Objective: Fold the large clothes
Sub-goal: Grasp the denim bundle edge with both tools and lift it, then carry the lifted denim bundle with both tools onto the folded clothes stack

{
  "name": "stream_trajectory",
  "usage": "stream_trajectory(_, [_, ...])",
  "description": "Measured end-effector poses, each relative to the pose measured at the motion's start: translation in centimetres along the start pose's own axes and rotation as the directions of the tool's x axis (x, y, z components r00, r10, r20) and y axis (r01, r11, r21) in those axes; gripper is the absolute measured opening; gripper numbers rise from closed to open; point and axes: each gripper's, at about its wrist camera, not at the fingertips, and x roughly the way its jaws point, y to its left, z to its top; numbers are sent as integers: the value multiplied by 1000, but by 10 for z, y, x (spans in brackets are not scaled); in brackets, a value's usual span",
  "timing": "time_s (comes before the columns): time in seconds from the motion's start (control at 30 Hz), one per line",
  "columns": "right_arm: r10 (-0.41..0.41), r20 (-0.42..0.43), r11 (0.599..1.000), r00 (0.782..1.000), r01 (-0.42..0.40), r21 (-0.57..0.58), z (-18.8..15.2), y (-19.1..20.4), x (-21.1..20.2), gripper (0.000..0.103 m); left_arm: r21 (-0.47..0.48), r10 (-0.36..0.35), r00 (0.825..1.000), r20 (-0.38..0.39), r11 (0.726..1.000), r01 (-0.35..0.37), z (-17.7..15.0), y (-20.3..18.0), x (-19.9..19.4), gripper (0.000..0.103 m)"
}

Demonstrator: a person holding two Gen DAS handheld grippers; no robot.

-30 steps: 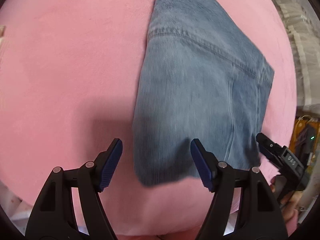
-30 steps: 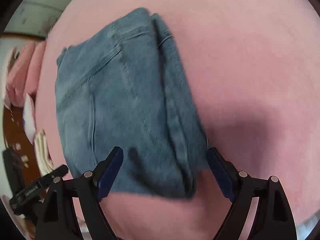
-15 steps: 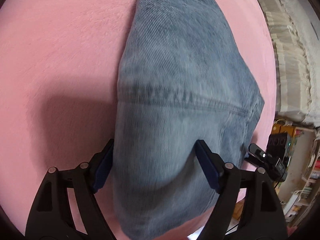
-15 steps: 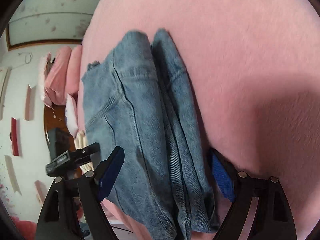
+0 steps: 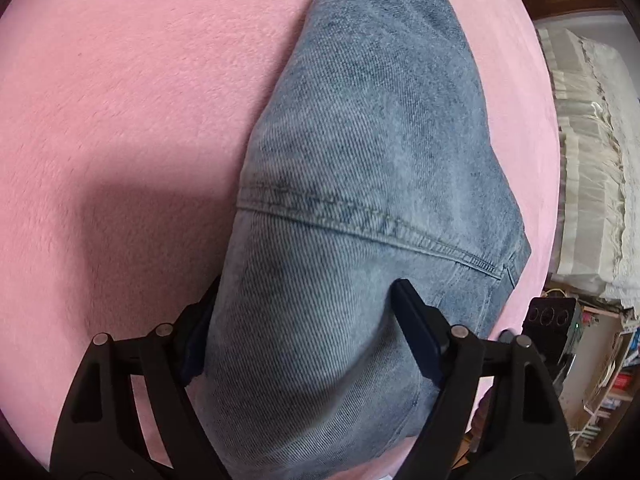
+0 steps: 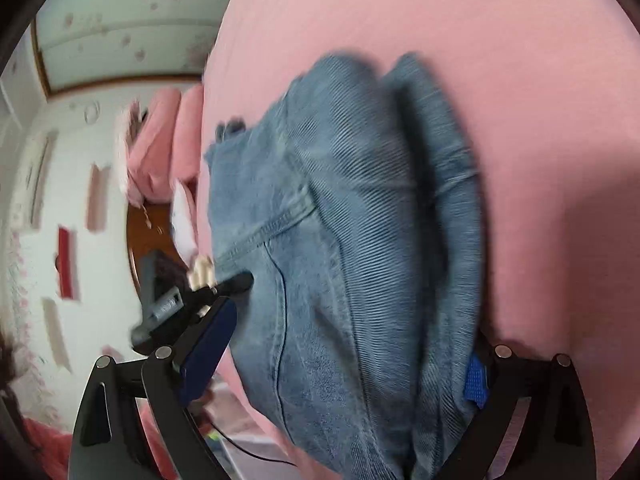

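Folded blue jeans [image 5: 380, 160] lie on a pink bed cover [image 5: 120, 120]. My left gripper [image 5: 306, 288] straddles their near end. Its jaws are closing with the denim bundle between them; the left finger is half hidden behind the cloth edge and the right finger [image 5: 416, 328] rests against the fabric. In the right wrist view the jeans [image 6: 340, 240] sit between the opening jaws of my right gripper [image 6: 356, 320]. Its left finger [image 6: 212, 336] stands just off the denim edge and its right one is mostly hidden by a fold. A person's hand [image 6: 200, 272] holds the left gripper [image 6: 224, 286] at the jeans' left side.
Stacked white linen [image 5: 588, 160] and cluttered shelves [image 5: 608, 360] stand beyond the bed's right edge. Pink pillows [image 6: 160, 148] and a wooden board [image 6: 148, 224] lie off the bed's left side in the right wrist view, under a pale wall [image 6: 100, 40].
Both grippers came down and forward over the jeans' end, so the denim now sits between their jaws. The right gripper tilted up, bringing the wall and pillows into view.
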Motion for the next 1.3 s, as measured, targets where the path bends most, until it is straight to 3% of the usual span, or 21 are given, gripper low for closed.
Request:
stream_trajectory(0.07, [-48, -8, 998, 999, 47, -47, 1, 9, 5, 96, 3, 15, 1000, 5, 1000, -15, -3, -4, -5, 72])
stream_trajectory(0.13, [-41, 18, 998, 999, 42, -44, -2, 12, 2, 89, 20, 27, 999, 20, 999, -27, -12, -10, -12, 64])
stream_trajectory(0.27, [-85, 83, 996, 993, 85, 3, -16, 11, -12, 31, 47, 49, 997, 51, 998, -52, -28, -15, -29, 48])
stream_trajectory(0.43, [6, 156, 999, 988, 0, -38, -40, 36, -29, 28, 49, 66, 995, 72, 996, -70, -49, -21, -52, 41])
stream_trajectory(0.67, [-70, 149, 980, 986, 96, -173, -75, 107, -17, 22, 54, 68, 995, 79, 996, -73, -90, 5, -90, 37])
stream_trajectory(0.8, [-77, 94, 976, 993, 95, -195, -92, 138, 0, 21, -4, 54, 997, 58, 999, -54, -111, 54, -124, 35])
stream_trajectory(0.9, [-109, 42, 964, 993, 116, -239, -112, 176, 29, 20, -44, 59, 998, 34, 997, -57, -114, 98, -153, 35])
stream_trajectory(1.07, [-134, -63, 958, 989, 113, -265, -140, 250, 108, 20, -56, 129, 986, 106, 991, -123, -104, 162, -223, 35])
stream_trajectory(1.3, [19, -81, 964, 997, -40, -264, -172, 362, 230, 20, -77, 218, 946, 240, 976, -205, -59, 268, -349, 35])
